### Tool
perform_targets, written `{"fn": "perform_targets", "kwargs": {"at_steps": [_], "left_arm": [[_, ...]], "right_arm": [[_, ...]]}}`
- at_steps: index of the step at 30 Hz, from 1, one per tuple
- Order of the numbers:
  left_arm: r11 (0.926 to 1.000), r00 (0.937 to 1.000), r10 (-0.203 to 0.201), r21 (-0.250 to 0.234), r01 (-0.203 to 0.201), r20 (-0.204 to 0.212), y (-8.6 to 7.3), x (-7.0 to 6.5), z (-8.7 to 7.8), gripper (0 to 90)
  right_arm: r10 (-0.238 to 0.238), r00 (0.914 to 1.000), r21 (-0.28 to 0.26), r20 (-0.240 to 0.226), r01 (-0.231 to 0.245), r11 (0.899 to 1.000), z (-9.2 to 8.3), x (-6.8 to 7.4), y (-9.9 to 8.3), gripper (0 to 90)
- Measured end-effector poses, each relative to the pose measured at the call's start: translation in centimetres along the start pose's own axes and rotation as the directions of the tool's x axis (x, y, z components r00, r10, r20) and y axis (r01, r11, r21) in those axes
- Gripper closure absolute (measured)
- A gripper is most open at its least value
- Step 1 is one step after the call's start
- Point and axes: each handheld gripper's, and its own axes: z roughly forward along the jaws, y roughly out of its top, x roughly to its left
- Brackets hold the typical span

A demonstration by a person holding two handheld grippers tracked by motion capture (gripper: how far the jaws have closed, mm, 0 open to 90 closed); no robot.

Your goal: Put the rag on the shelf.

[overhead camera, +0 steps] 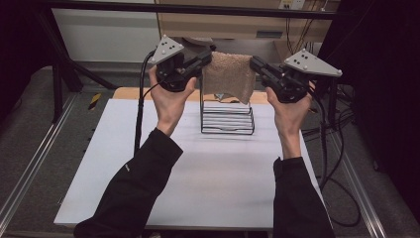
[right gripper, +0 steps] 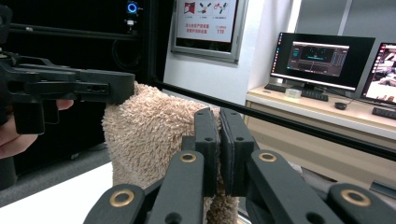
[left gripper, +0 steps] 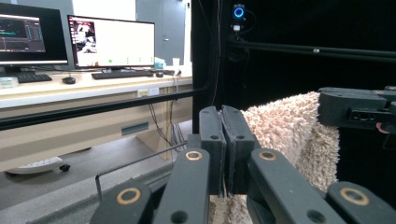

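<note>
Sleeved forearms rise over bare white tabletop (overhead camera: 213, 173); left gripper (overhead camera: 208, 58) and right gripper (overhead camera: 253, 63) pinch opposite top corners of a beige towel (overhead camera: 228, 74), hanging above the wire rack (overhead camera: 227, 118).

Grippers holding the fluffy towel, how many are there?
2. The left gripper pinches the towel at its left top corner, the right gripper at its right top corner, above the wire rack.

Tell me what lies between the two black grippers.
In the high view, a beige fluffy towel spans from left gripper to right gripper, above a black wire rack.
</note>
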Motion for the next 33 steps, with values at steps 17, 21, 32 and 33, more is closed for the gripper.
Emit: {"fn": "perform_targets", "kwargs": {"at_steps": [17, 21, 32, 33], "left_arm": [[1.0000, 0.9996, -0.002, 0.001, 0.002, -0.030, 2.0, 1.9, 2.1, 87.8], [1.0000, 0.9990, 0.009, 0.001, -0.009, -0.043, 2.3, 2.2, 2.7, 87.7], [1.0000, 0.9978, -0.004, 0.007, 0.004, -0.066, 2.3, 3.7, 4.5, 87.7], [1.0000, 0.9977, 0.000, 0.007, 0.000, -0.068, 2.3, 3.9, 4.6, 87.7]], "right_arm": [[0.004, 0.9999, -0.005, 0.016, -0.004, 1.000, 2.8, -1.8, 1.4, 86.4], [0.002, 0.9999, -0.005, 0.017, -0.002, 1.000, 3.5, -2.3, 1.6, 86.3], [0.009, 0.9997, 0.011, 0.022, -0.009, 1.000, 5.5, -3.5, 1.3, 86.3], [0.009, 0.9997, 0.012, 0.023, -0.009, 1.000, 5.6, -3.6, 1.2, 86.3]]}}
